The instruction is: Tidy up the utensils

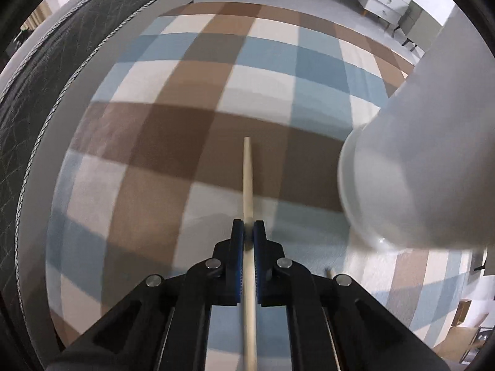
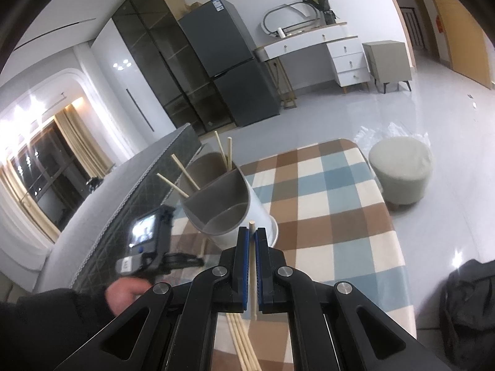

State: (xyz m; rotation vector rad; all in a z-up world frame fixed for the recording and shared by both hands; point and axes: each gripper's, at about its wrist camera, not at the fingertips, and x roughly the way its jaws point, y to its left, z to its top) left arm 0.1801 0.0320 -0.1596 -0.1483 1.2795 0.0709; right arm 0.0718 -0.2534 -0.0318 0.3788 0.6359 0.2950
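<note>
The left tongs [image 1: 248, 230] are closed on one wooden chopstick [image 1: 247, 167], which runs straight between the blue pads and points out over the checked cloth [image 1: 173, 117] on the bench. The right tongs [image 2: 253, 238] are also closed and grip a second chopstick [image 2: 252, 247]. Just ahead of them stands the white utensil holder [image 2: 222, 191], tilted, with divided compartments. Four chopsticks [image 2: 185, 170] lean inside its far compartments. More loose chopsticks [image 2: 239, 340] lie on the cloth under the right tongs.

Blurred white holder [image 1: 417, 167], its right side cut off.
</note>
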